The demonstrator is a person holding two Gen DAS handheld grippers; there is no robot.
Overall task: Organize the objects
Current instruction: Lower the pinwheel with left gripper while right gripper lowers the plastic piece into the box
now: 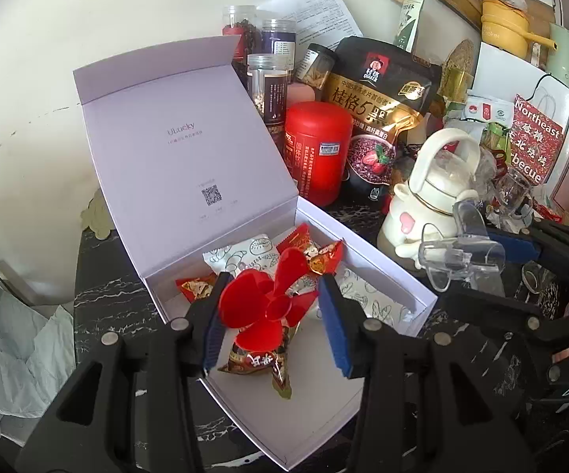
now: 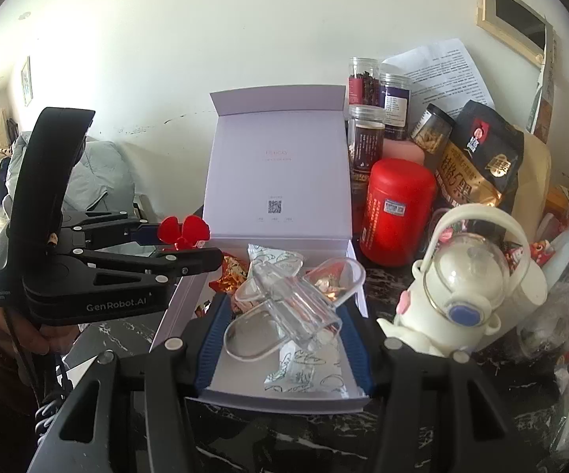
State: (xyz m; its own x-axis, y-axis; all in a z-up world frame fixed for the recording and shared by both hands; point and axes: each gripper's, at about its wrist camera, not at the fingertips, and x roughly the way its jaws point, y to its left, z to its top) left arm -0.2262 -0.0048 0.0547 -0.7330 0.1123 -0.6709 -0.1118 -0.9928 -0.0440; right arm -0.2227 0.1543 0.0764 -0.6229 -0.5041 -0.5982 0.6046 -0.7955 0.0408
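My left gripper is shut on a red plastic propeller and holds it in the air over the open white gift box. Inside the box lie red-gold candy packets and white patterned sachets. In the right wrist view, my right gripper is shut on a clear plastic propeller above the box's front part. The left gripper with the red propeller shows at the box's left edge. The right gripper with the clear propeller appears right of the box.
The box lid stands upright at the back. Behind and right crowd a red canister, a black oats bag, several jars and a white teapot-shaped bottle. The dark marble tabletop runs left of the box.
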